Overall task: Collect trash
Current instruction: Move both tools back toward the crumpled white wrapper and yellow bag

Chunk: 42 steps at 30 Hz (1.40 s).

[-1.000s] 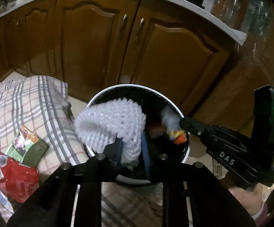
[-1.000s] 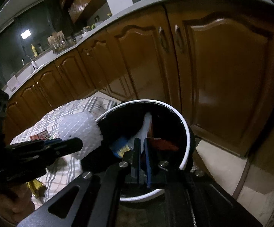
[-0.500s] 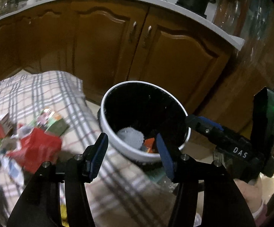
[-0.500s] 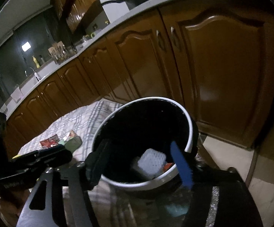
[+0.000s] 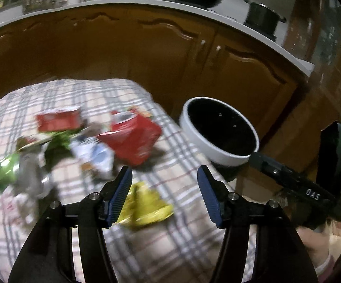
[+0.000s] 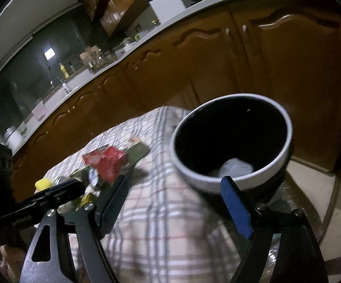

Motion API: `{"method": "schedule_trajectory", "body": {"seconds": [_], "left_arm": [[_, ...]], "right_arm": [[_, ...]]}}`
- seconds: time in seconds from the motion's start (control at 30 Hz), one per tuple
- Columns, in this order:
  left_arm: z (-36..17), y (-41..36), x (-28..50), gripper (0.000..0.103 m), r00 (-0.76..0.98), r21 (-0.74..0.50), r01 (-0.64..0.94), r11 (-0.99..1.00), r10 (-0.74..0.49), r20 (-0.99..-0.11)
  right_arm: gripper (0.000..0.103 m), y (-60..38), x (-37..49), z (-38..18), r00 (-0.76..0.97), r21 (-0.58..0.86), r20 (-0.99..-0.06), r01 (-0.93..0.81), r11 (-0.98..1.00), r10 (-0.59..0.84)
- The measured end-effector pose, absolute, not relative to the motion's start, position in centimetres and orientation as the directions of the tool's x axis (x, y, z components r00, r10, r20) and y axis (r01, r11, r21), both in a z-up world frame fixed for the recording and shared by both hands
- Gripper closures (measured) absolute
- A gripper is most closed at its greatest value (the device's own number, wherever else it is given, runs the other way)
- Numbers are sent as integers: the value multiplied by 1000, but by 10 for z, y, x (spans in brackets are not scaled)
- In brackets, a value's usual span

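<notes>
Both loads are seen to have been released. The white-rimmed round bin with a black interior (image 6: pixel 231 146) now holds the pale crumpled foam netting (image 6: pixel 236 168) carried over it a second ago. The left gripper (image 5: pixel 163 194) has just been opening; its jaws are spread, nothing between them. The right gripper (image 6: pixel 177 208) likewise: jaws spread wide, empty.

The left view has been swung back over the checked cloth on the tabletop (image 5: pixel 177 243). Litter left to collect: red foil packet (image 5: pixel 132 139), crumpled yellow wrapper (image 5: pixel 146 208), green can (image 5: pixel 6 172). The wrapper is judged the nearest next pick.
</notes>
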<state>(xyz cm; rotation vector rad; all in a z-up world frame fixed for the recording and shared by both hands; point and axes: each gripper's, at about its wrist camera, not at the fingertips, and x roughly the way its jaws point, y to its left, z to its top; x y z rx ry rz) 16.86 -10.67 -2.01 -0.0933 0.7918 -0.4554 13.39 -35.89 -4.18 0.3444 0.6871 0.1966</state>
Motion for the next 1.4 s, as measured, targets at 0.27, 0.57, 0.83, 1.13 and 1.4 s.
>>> {"method": "schedule_trajectory", "body": {"seconds": [0.27, 0.57, 0.83, 1.13, 1.4], "left_arm": [[-33, -54, 147, 45, 629, -269, 268, 925, -380, -678], [-38, -9, 129, 45, 663, -278, 184, 943, -328, -673], [-32, 20, 122, 45, 698, -272, 128, 954, -281, -658], [-45, 42, 133, 39, 694, -250, 60, 966, -221, -685], [-60, 42, 154, 37, 665, -242, 48, 969, -212, -716]], "right_arm": [[21, -316, 121, -48, 722, 360, -603, -134, 923, 339], [21, -271, 117, -53, 685, 352, -613, -208, 913, 393], [21, -248, 119, -52, 672, 345, -610, -252, 904, 420], [22, -226, 133, -57, 648, 334, -625, -281, 900, 435], [22, -220, 146, -66, 628, 330, -646, -283, 901, 434]]}}
